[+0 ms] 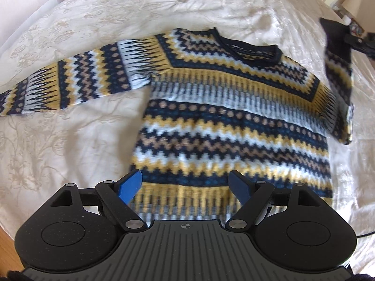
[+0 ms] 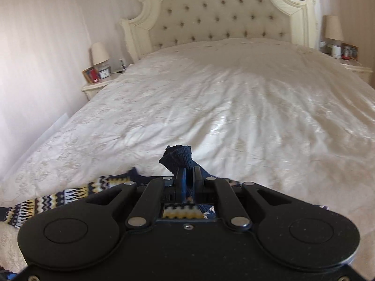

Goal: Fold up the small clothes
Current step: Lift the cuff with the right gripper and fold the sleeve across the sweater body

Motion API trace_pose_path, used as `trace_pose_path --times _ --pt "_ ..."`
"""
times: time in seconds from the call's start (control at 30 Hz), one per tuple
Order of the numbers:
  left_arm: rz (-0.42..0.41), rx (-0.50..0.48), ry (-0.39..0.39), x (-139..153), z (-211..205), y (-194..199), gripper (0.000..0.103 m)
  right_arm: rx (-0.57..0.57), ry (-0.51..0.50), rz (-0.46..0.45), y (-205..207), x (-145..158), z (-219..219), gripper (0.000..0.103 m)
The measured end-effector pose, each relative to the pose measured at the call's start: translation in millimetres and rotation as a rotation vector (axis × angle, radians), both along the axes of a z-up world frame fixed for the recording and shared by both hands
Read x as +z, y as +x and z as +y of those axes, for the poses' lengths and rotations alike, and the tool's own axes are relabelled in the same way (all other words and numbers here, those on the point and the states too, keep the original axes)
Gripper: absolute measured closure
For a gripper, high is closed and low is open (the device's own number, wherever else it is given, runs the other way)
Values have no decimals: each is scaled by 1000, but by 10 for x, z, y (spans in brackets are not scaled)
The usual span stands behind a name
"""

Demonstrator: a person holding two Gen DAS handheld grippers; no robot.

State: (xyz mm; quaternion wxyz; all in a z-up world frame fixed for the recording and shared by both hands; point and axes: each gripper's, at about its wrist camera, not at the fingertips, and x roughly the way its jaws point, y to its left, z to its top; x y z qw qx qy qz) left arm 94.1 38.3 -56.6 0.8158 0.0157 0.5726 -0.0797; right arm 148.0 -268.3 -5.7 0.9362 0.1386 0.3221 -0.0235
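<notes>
A knitted sweater (image 1: 222,107) in navy, mustard, pale-blue and tan zigzag bands lies face-up on a cream embroidered bedspread (image 1: 70,140), its body flat and its hem nearest the left wrist camera. Its left-hand sleeve (image 1: 70,79) stretches out flat toward the left edge of the bed. The right-hand sleeve (image 1: 339,75) is lifted off the cover and hangs from its dark navy cuff (image 2: 179,158), which the right gripper (image 2: 188,175) pinches between jaws closed to a narrow slit. The left gripper (image 1: 186,185) hovers above the hem with its blue pads (image 1: 131,187) set wide and nothing between them.

Judging by this, the sleeve fold across the chest is the step in hand. The grip sits on only a small bunch of ribbed cuff, so the knit could slip free as the sleeve's weight swings. A carry that pulls too hard could also drag the shoulder and skew the flat body, since nothing pins it down.

Farther off stand a tufted cream headboard (image 2: 220,11) and a bedside lamp (image 2: 99,52) on the far left.
</notes>
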Motion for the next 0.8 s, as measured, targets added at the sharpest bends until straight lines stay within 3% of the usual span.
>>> trace_pose_path --times 0.27,0.43,0.53,0.6,0.8 --pt "20 72 31 -88 545 151 23 177 77 74 536 -461 948 93" --pt "24 87 29 -140 709 269 23 243 71 133 561 -670 1338 81" --pt "11 73 15 -150 717 363 23 246 59 157 473 -706 1362 76" --pt "1 49 -1 -161 677 446 23 233 47 177 397 -739 1315 55" --pt "-50 -46 -15 -216 379 743 23 129 17 267 110 -886 972 49"
